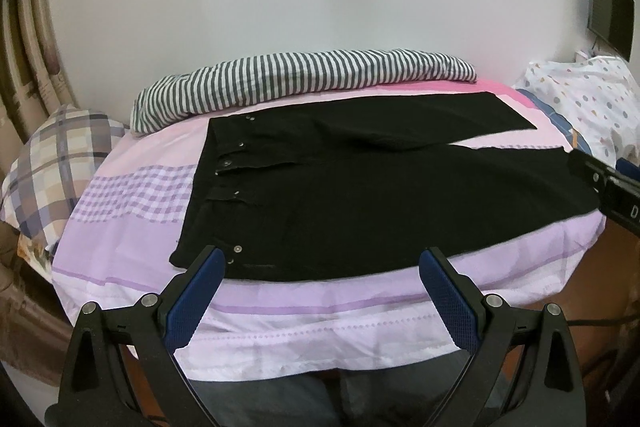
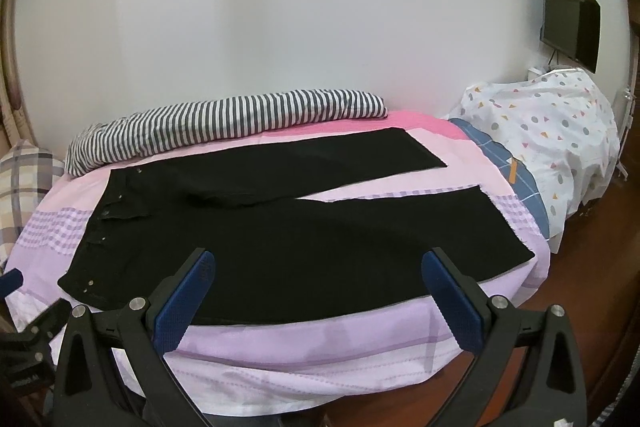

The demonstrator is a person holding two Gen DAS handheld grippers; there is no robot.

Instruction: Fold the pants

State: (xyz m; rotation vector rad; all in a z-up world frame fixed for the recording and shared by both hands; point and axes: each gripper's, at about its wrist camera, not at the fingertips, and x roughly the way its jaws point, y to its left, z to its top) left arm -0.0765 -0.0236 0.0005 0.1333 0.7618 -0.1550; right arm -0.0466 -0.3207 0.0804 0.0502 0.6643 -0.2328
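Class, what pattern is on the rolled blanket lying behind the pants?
Grey and white stripes on the blanket, clearest in the left wrist view.

- The bed point(image 2: 304, 343) has a sheet with lilac, pink and checked bands.
- The black pants point(image 2: 280, 227) lie flat in the middle, waist toward 9 o'clock, legs apart toward 3 o'clock.
- A striped cloth point(image 2: 224, 123) lies at 12 o'clock, a plaid pillow point(image 1: 52, 163) at 9 o'clock.

pants point(image 2: 280, 227) lie flat on bed point(image 2: 320, 347), waistband left; striped bedding point(image 2: 224, 123) behind.
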